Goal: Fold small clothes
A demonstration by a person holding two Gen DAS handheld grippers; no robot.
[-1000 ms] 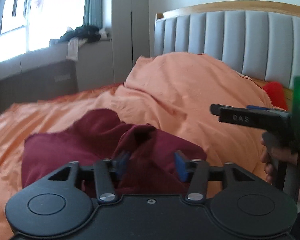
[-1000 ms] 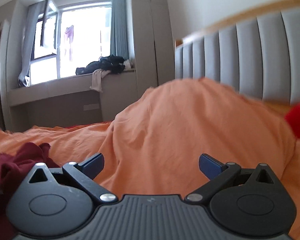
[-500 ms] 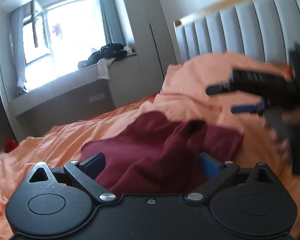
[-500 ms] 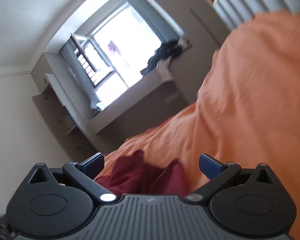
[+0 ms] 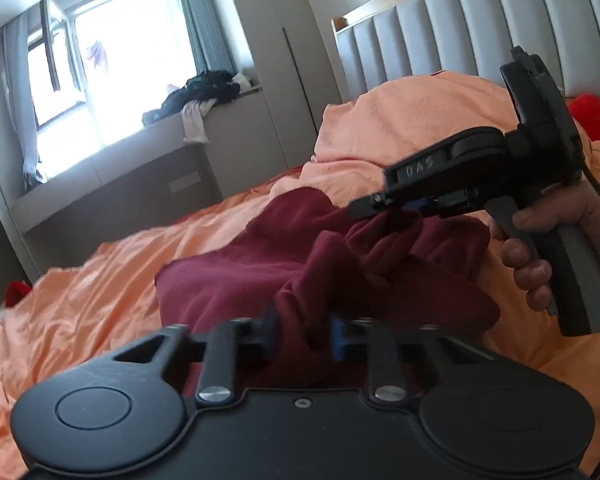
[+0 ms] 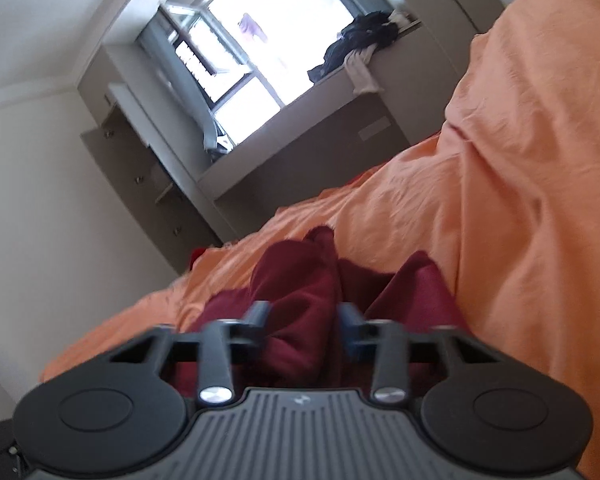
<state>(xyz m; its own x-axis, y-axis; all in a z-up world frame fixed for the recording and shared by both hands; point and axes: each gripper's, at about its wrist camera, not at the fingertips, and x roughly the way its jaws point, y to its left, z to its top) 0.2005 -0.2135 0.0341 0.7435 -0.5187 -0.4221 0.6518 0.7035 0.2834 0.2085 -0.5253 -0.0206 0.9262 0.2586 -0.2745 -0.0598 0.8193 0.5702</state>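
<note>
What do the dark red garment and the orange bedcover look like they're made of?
Dark red garment: looks like soft matte knit, perhaps fleece or jersey; thick rounded folds, no shine. Orange bedcover: probably thin woven cotton or a blend; fine sharp wrinkles, faint sheen.

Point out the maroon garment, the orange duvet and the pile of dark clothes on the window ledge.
maroon garment [image 5: 228,280], left wrist view, its flat left part.
orange duvet [image 6: 520,184], right wrist view, the raised mound.
pile of dark clothes [image 5: 204,92], left wrist view, the heap's middle.

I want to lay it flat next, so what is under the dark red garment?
The dark red garment lies bunched on the orange duvet, with both grippers' jaws closed on its folds. Whatever lies directly beneath the heap is hidden by the cloth.
</note>
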